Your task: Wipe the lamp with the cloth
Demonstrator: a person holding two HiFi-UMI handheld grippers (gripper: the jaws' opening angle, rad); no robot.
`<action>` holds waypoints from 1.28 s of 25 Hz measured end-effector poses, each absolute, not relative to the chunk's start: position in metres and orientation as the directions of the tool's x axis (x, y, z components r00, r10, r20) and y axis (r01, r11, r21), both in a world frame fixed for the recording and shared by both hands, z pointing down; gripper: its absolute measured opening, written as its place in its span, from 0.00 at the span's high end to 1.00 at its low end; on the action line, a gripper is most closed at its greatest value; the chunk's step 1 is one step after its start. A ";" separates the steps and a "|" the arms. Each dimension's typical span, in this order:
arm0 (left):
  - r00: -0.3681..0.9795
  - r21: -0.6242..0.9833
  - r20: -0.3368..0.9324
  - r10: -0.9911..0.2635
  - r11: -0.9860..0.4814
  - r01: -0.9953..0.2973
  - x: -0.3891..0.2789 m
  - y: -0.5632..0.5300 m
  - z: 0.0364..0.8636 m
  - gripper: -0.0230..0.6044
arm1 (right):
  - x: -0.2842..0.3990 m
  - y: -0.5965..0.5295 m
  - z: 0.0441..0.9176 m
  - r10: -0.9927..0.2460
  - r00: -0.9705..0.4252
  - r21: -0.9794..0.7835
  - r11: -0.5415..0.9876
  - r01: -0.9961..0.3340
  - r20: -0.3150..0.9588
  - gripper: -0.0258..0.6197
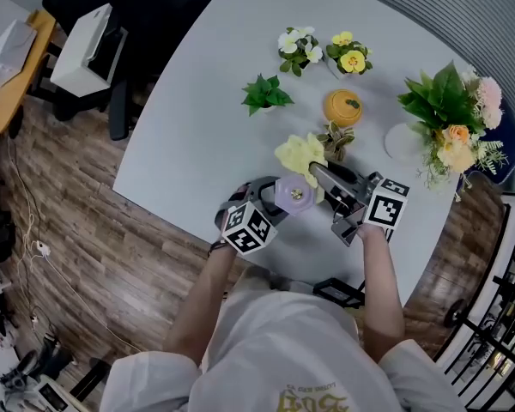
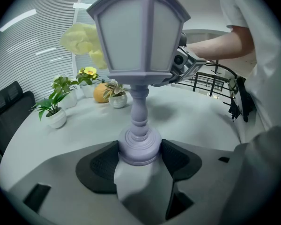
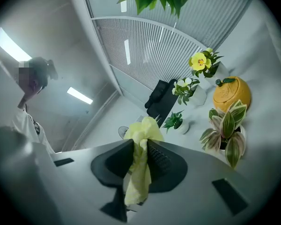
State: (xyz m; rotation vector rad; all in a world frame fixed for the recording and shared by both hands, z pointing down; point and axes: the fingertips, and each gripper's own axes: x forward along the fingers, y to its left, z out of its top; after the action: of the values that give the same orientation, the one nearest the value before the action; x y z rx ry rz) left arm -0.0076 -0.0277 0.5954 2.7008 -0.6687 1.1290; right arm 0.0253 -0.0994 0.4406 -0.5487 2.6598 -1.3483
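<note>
I am clamping my left gripper point(image 2: 139, 159) on the round base of the lilac lamp point(image 2: 139, 41). Its jaws are pressing on both sides of the base, and I am holding the lamp upright over the near part of the white worktop point(image 1: 197, 118). My right gripper point(image 3: 140, 144) is pinching the yellow cloth point(image 3: 141, 128), jaws clenched on it, with a bunch sticking out past the tips. The cloth is hanging just beyond the lamp's top, on its far side; I cannot tell whether they are touching. Farther off, a striped-leaf plant point(image 3: 227, 130), an orange pot point(image 1: 343, 107) and a green plant point(image 1: 266, 93) are standing on the worktop.
</note>
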 end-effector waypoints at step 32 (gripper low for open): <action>0.619 -0.040 0.706 -0.345 -0.891 -0.451 -0.007 -0.030 0.599 0.49 | 0.025 -0.089 0.477 -0.292 -0.955 -0.863 0.470 -0.183 0.044 0.83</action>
State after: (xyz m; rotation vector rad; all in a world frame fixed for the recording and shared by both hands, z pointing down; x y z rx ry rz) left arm -0.0069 -0.0304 0.5986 2.6973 -0.6678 1.1310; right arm 0.0247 -0.0889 0.4774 -0.4220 2.5977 -1.5044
